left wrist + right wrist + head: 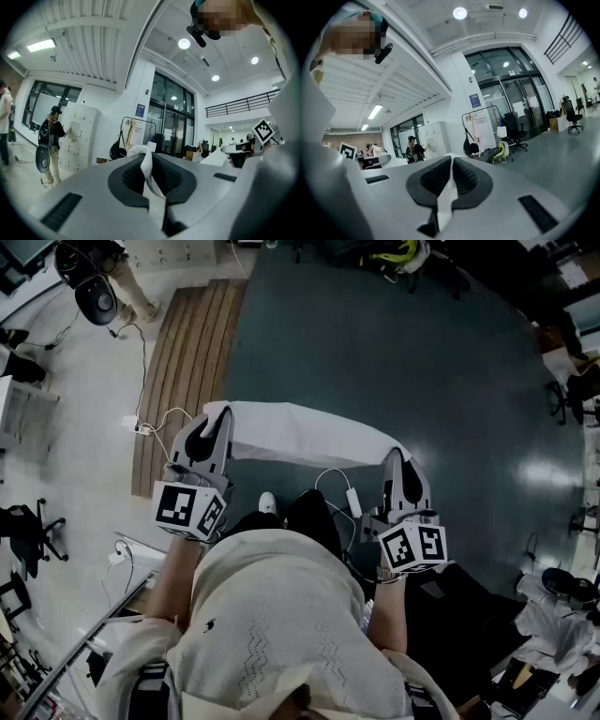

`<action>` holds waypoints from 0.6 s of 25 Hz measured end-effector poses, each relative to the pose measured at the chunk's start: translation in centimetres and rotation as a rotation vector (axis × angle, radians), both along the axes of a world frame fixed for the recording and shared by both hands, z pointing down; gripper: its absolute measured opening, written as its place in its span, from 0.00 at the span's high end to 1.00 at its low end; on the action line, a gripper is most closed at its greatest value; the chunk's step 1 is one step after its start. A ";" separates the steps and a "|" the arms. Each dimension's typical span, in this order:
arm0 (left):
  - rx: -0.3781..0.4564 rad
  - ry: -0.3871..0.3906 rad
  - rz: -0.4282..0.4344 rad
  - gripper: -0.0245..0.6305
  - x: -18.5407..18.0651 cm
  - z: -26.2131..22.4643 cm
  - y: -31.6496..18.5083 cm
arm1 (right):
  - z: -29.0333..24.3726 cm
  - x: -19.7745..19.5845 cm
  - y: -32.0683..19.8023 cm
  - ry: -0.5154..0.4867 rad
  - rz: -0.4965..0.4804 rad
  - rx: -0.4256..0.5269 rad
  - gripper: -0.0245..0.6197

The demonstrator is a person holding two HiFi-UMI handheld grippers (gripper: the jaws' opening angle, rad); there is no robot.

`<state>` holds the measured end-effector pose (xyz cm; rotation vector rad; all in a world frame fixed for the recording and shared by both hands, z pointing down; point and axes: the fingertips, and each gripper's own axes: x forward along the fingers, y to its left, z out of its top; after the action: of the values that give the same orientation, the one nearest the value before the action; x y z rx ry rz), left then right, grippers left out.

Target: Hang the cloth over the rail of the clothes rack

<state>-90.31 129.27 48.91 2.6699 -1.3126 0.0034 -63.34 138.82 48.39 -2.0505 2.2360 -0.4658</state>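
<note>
A white cloth (305,434) is stretched out flat between my two grippers, held up in front of the person's body. My left gripper (218,415) is shut on the cloth's left corner; a pinched fold of the cloth (148,178) shows between its dark pads (129,176). At the opposite end, the right gripper (395,455) is shut on the cloth's right corner, and a strip of white cloth (446,199) sits between its pads (466,178). A black clothes rack (136,136) stands far ahead by the glass doors; it also shows as the clothes rack (480,129) with bags hung on it.
Below lies a dark green floor (394,352) with a wooden strip (187,352) on the left. White cables and a power strip (141,426) lie on the pale floor. A person (49,140) stands by white lockers. Office chairs (572,112) stand at the right.
</note>
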 end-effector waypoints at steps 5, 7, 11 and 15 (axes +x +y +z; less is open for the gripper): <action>-0.001 -0.016 0.005 0.93 0.2 0.6 -2.0 | 0.7 0.8 -1.5 0.020 0.023 -0.030 0.93; -0.009 -0.026 0.003 0.93 0.7 0.8 -3.1 | 0.9 1.6 -2.2 0.012 0.030 -0.037 0.93; -0.009 -0.053 0.015 0.93 2.6 1.1 -5.8 | 1.4 3.9 -4.7 0.008 0.044 -0.041 0.93; -0.018 -0.073 0.021 0.93 5.4 1.9 -9.2 | 2.4 6.5 -8.2 -0.017 0.048 -0.045 0.93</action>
<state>-84.96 120.02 50.78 2.6923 -1.2986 0.1160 -56.87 130.59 50.75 -2.1085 2.1804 -0.5328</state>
